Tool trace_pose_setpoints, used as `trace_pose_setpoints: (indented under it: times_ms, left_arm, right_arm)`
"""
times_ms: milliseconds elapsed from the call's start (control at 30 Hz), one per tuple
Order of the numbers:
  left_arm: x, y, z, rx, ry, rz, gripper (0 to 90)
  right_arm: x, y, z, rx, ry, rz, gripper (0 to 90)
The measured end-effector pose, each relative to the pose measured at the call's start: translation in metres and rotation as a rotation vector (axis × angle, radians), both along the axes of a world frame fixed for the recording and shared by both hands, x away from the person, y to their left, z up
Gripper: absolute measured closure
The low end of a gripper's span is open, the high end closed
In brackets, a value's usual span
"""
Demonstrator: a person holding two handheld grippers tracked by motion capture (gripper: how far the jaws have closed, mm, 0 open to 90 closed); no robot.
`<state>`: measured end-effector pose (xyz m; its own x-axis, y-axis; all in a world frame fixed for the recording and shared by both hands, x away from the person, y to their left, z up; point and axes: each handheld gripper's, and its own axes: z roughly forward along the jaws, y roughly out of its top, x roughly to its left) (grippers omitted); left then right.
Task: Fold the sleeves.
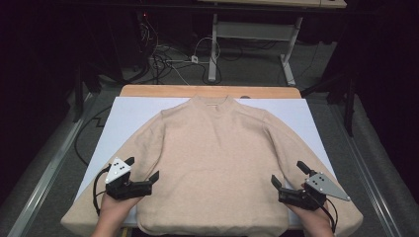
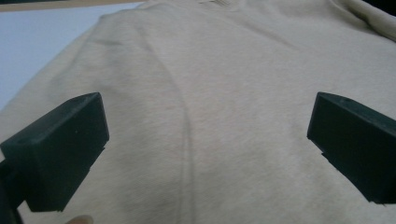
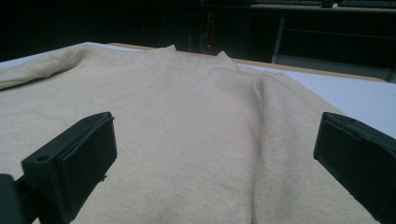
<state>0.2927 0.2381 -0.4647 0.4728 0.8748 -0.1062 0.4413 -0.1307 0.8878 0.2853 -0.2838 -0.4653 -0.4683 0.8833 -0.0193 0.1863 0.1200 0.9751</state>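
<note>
One beige sweater [image 1: 212, 163] lies flat and face up on a white sheet [image 1: 128, 116] that covers most of a wooden table [image 1: 148, 90]; the collar points to the far edge and the hem to the near edge. Its hem is cut off by the bottom of the high view, and both cuffs hang past the sheet's near corners, so their ends cannot be made out. The table's far rim shows as one narrow wooden strip; the rest is hidden under sheet and garment.

Grippers counted: two. The left gripper [image 1: 144, 168] sits over the seam where the left sleeve meets the body, near the hem, with jaws spread wide and nothing between them. In the left gripper view the gripper [image 2: 205, 140] has fabric under the gap, and whether the jaw tips touch the knit cannot be told (the lower part of that view is blurred). The right gripper [image 1: 289, 174] stands at the matching spot on the right side, jaws likewise apart and empty; in the right gripper view it [image 3: 212, 154] looks along the sweater toward the collar.

Hands counted: two, each cut off at the bottom edge. Beyond the table, cables [image 1: 168, 59] lie tangled on the floor, their number not countable, beside one desk frame [image 1: 252, 34] whose top is cut off.
</note>
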Motion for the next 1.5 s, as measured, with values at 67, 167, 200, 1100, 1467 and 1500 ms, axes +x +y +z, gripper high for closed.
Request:
trace_pose_setpoints:
  times_ms: [67, 167, 200, 1100, 1467, 1500]
  left_arm:
    - [0.000, 0.011, 0.001, -0.008, 0.009, 0.033, 0.0]
    - [-0.001, 0.017, 0.002, 0.007, 0.013, 0.053, 0.0]
    - [-0.001, 0.021, 0.003, 0.009, 0.015, 0.061, 0.0]
    - [-0.005, 0.110, -0.010, -0.026, 0.092, 0.216, 0.0]
    - [0.002, 0.109, -0.016, 0.042, 0.195, 0.216, 0.0]
    - [0.003, 0.108, -0.016, 0.051, 0.210, 0.209, 0.0]
  right_arm:
    - [0.000, 0.000, 0.000, 0.001, 0.000, 0.000, 0.0]
    - [0.000, 0.000, 0.000, 0.002, 0.001, 0.001, 0.0]
    - [0.000, 0.000, 0.000, 0.001, 0.003, 0.002, 0.0]
    - [0.005, 0.003, -0.001, -0.007, 0.007, 0.014, 0.0]
    - [0.003, 0.004, 0.000, -0.009, 0.005, 0.016, 0.0]
    - [0.003, 0.004, 0.000, -0.012, 0.004, 0.016, 0.0]
